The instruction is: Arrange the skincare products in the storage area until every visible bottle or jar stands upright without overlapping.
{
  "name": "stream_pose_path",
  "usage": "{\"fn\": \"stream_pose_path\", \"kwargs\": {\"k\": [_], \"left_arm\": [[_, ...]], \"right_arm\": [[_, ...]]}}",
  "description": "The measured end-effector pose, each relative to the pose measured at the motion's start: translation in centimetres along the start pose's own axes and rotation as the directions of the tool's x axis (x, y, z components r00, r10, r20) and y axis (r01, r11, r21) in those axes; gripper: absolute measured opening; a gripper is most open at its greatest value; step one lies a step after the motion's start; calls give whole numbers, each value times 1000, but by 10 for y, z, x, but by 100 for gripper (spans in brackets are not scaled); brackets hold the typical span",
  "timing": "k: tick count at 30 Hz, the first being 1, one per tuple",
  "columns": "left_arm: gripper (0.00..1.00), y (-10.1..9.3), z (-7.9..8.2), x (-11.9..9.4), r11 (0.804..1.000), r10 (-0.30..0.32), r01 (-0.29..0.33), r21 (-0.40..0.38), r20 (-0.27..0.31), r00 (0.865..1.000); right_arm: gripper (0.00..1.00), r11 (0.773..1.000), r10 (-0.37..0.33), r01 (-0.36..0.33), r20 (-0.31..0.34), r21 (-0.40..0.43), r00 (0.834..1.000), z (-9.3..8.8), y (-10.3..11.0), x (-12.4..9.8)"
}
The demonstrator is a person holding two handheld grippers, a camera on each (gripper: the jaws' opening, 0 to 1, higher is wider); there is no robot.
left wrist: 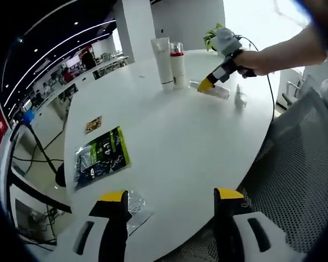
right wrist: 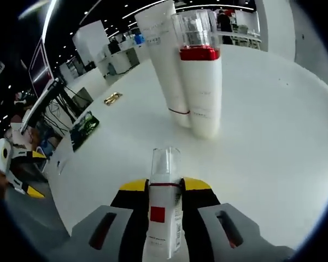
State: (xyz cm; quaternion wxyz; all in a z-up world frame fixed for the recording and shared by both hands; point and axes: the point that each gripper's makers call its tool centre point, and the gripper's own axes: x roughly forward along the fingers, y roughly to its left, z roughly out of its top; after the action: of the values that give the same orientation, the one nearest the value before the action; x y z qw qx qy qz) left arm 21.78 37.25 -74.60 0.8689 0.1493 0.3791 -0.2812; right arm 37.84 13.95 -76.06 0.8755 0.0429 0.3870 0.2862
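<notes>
On the white round table [left wrist: 186, 136], right gripper [right wrist: 165, 188] clamps a lying clear-capped bottle [right wrist: 163, 218] just short of the upright tube [right wrist: 167, 60] and red-banded bottle [right wrist: 201, 82]; left gripper [left wrist: 172, 199] hangs open at the near edge.

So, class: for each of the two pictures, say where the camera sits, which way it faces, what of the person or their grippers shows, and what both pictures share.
Left gripper view: rides on the left gripper, open at the table's near edge, facing across it toward the right gripper and the person's hand.
Right gripper view: rides on the right gripper, shut on a small clear-capped bottle, facing the white tube and red-banded bottle.
Shared: tube, red-banded bottle, green packet.
</notes>
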Motion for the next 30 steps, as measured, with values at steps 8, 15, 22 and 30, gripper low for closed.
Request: {"fn": "stream_pose_path", "kwargs": {"k": [8, 15, 22, 30], "left_arm": [[66, -39, 78, -8, 939, -124, 198, -282, 261, 957], [67, -88, 113, -4, 713, -225, 450, -537, 433, 873], [55, -120, 124, -19, 653, -348, 609, -451, 535, 770], [36, -111, 126, -26, 711, -314, 576, -404, 551, 773]], "right_arm": [[20, 970, 228, -241, 210, 37, 951, 37, 79, -40], [20, 908, 404, -418, 318, -25, 858, 53, 151, -76], [20, 863, 502, -487, 333, -134, 798, 45, 205, -96], [20, 846, 533, -502, 315, -179, 786, 35, 224, -97]]}}
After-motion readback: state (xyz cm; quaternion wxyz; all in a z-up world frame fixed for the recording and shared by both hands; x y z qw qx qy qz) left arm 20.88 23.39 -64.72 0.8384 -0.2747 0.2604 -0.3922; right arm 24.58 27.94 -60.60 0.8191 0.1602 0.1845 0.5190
